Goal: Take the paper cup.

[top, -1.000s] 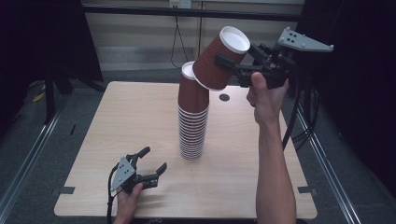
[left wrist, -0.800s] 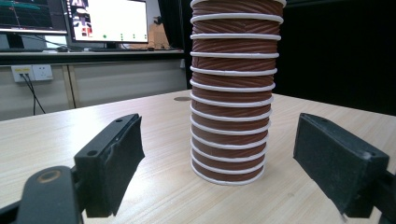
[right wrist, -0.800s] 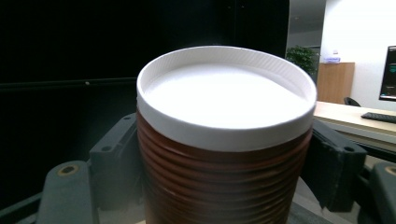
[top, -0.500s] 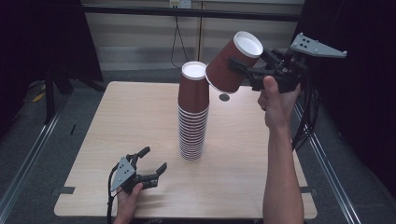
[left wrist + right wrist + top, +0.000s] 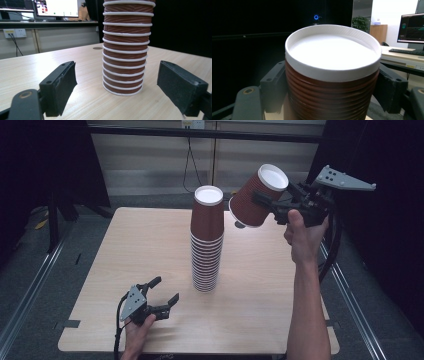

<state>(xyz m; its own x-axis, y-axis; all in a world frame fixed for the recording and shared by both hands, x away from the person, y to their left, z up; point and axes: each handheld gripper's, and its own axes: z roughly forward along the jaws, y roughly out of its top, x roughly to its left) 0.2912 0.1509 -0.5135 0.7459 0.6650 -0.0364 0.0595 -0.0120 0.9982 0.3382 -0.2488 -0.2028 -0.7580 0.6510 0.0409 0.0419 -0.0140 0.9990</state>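
Near the table's (image 5: pixel 280 320) front edge, toward its left corner, the left gripper (image 5: pixel 161 294) rests low with its jaws apart and nothing between them, aimed at the foot of the stack (image 5: pixel 206 245). That stack of upside-down brown cups stands upright mid-table. Farther back, above the table's far right part, the right gripper (image 5: pixel 264 204) has its jaws clenched on a single cup (image 5: pixel 257 197), tilted in the air, apart from the stack's top.
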